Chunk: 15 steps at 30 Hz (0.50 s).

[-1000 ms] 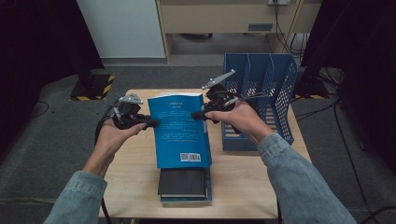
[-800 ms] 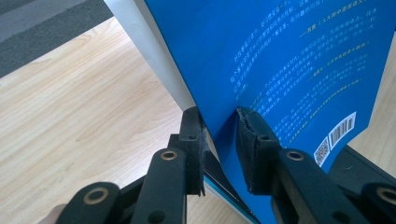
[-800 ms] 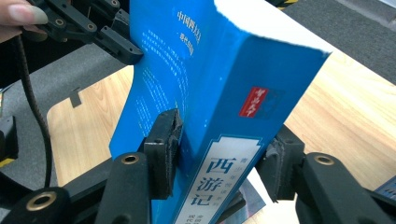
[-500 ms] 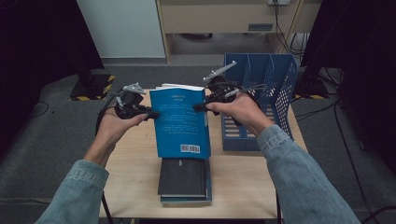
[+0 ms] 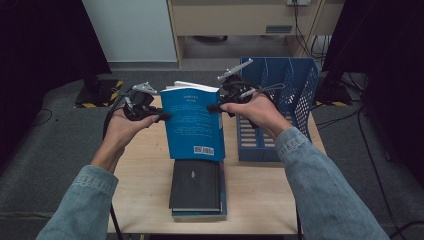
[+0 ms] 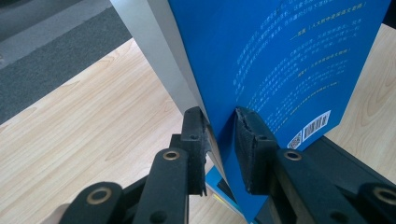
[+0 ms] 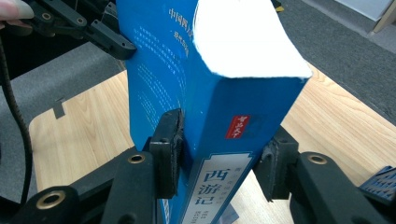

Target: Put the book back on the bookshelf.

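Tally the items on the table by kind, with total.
Books: 3 — held blue book, black book, teal book beneath it
File racks: 1 — blue rack
Total: 4

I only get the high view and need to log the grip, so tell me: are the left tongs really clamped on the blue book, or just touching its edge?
Observer: Clamped. In the left gripper view the left tongs pinch the blue book, one pad on its back cover and one on the page side.
Operator: And the right tongs?
Observer: The right tongs straddle the spine, a pad on each cover.
Operator: Anything printed on that spine?
Observer: Yes, a small red label above large dark characters on a white band.
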Tool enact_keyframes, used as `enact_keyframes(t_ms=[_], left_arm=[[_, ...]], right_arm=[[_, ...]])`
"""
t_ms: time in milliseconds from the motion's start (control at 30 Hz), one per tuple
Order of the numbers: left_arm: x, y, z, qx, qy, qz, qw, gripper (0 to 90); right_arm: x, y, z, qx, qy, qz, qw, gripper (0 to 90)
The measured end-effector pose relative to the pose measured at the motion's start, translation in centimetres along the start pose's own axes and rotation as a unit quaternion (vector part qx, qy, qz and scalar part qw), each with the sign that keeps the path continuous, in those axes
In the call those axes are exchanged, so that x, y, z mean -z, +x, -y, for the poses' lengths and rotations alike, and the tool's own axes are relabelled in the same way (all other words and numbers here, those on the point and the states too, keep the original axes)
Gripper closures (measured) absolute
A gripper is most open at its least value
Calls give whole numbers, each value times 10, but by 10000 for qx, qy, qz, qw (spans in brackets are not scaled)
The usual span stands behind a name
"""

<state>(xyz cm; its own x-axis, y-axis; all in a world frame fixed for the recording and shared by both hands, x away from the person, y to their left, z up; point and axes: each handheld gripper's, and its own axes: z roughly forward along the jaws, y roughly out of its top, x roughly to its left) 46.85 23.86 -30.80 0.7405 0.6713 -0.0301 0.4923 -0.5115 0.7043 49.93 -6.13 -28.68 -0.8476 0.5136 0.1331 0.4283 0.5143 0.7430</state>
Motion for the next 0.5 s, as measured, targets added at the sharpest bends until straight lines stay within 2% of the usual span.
enact_keyframes(t_ms=[133,300,500], left_arm=[[-1,5,-3,-6,29,-5,10000,736],[1,3,-5,-65,2,-59,10000,736],[7,-8,3,-96,-106,-104,9998,737]], right_arm=[[-2,-1,-4,53,9,42,10000,571],[0,0,-5,85,24,45,10000,575],[4,12,-2,287,106,147,9994,579]])
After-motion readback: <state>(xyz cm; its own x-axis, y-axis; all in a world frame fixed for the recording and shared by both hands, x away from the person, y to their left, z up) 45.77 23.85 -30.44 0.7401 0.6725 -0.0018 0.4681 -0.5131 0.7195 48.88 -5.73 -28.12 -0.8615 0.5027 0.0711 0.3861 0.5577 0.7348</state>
